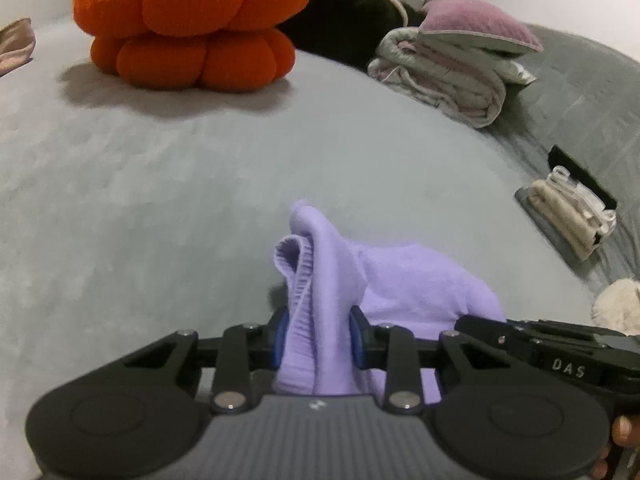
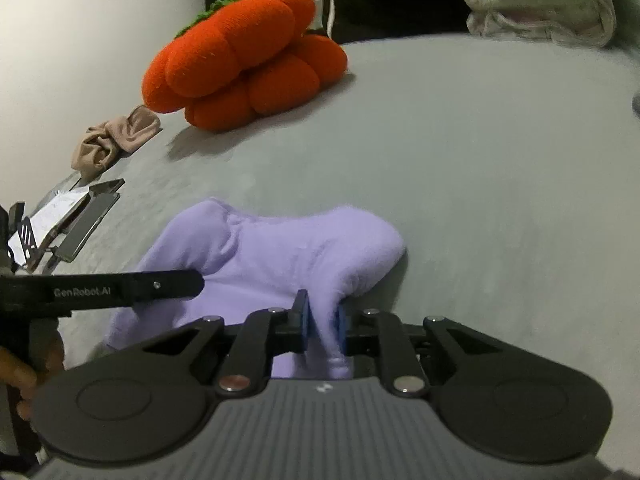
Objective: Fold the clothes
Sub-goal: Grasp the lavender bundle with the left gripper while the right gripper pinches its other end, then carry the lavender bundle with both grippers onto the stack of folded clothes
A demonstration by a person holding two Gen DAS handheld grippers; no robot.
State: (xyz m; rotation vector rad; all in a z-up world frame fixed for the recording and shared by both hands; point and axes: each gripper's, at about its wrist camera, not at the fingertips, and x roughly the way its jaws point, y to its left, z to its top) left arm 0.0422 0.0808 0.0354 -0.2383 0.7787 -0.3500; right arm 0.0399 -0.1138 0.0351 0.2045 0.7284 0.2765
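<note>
One lilac garment, a soft fleecy knit with a ribbed hem, lies bunched on the grey bedspread at about six o'clock in both wrist views, right in front of the grippers. Both tools have it. The left gripper is pinched on a thick gathered fold that includes the ribbed edge, which stands up between its blue pads. The right gripper is nipped on a thinner tuck of the same cloth.

By my judgement it will handle as light, limp and stretchy: it sags wherever it is unsupported, slides little on the fuzzy cover, and cannot break. The ribbed hem and the seams look the surest places to grip, since a pinch of loose mid-panel cloth just pulls into a peak.

Counted: one lilac garment and two grippers. One orange pumpkin cushion sits at eleven o'clock in the left view. One folded pale blanket sits at one o'clock, with a mauve pillow on it. One tan cloth lies at ten o'clock in the right view.
</note>
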